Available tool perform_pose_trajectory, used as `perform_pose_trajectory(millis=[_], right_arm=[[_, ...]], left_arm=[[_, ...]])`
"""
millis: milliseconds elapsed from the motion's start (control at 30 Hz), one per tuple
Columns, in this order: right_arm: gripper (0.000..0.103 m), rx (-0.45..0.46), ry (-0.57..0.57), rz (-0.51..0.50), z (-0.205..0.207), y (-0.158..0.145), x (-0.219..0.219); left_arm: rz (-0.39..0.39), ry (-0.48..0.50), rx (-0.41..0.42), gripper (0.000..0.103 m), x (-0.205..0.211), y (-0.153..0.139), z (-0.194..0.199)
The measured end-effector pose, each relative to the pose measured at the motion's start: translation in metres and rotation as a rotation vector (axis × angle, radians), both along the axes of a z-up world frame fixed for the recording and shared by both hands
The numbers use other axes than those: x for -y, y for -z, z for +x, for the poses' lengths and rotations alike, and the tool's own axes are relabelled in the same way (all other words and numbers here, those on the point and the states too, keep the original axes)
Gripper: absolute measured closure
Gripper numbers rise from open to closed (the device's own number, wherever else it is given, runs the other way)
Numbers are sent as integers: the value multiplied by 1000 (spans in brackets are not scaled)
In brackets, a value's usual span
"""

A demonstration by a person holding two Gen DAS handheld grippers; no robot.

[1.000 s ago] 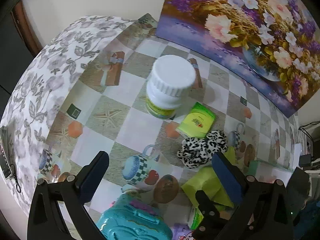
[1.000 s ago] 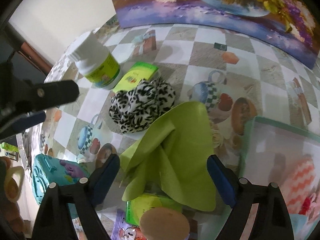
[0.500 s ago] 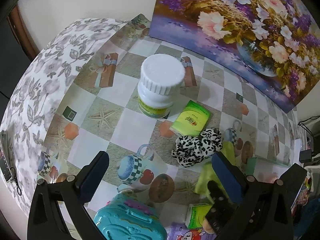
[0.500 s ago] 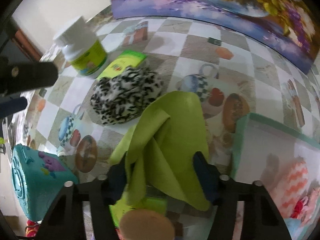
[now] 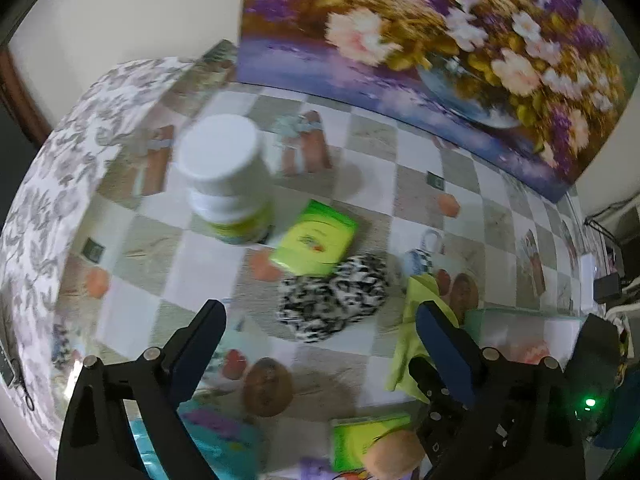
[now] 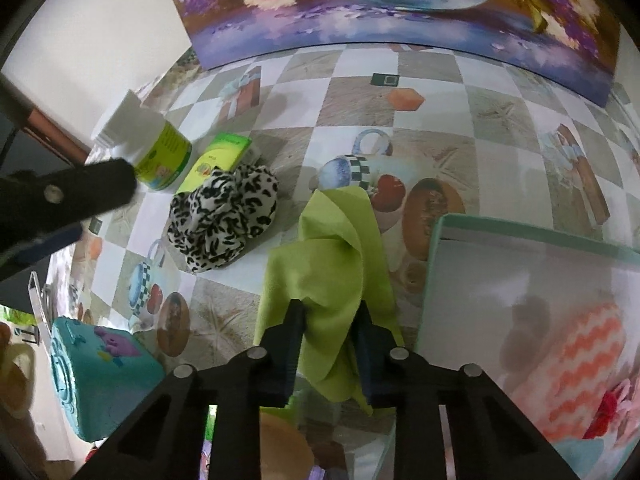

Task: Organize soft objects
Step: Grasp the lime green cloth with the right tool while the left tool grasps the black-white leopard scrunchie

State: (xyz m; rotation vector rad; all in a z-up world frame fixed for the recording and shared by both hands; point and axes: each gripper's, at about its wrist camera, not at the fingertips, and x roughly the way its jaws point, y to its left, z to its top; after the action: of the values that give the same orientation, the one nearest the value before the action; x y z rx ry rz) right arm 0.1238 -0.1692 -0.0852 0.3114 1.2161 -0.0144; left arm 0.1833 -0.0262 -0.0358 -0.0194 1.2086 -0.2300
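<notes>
On the left, the left gripper hangs spread and empty, its jaws just beginning to close, above the spotted scrunchie, beside the white bottle and green packet. A careless descent could knock the bottle over. Further right, the right gripper is closing on a bunched fold of the green cloth, beside the box. The thin fold may slip, or its trailing edge snag the box rim.
</notes>
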Motion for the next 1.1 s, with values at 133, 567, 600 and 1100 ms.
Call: perform_pose_trajectory(millis=[133,567,600,1100], right_arm=[[85,4,23,19,-3,-5,-1],[86,8,36,72,-2,-2,0],[87,7,36,71,-2,-2,0],[86,22,42,86,-11,-10,1]], left_arm=[[-5,3,-12,17,15,11,3],[-19,-59,-43,62,19,41,13],[-23,-59,-43,64,18,41,13],[-44,-44,-53,84,16,33,5]])
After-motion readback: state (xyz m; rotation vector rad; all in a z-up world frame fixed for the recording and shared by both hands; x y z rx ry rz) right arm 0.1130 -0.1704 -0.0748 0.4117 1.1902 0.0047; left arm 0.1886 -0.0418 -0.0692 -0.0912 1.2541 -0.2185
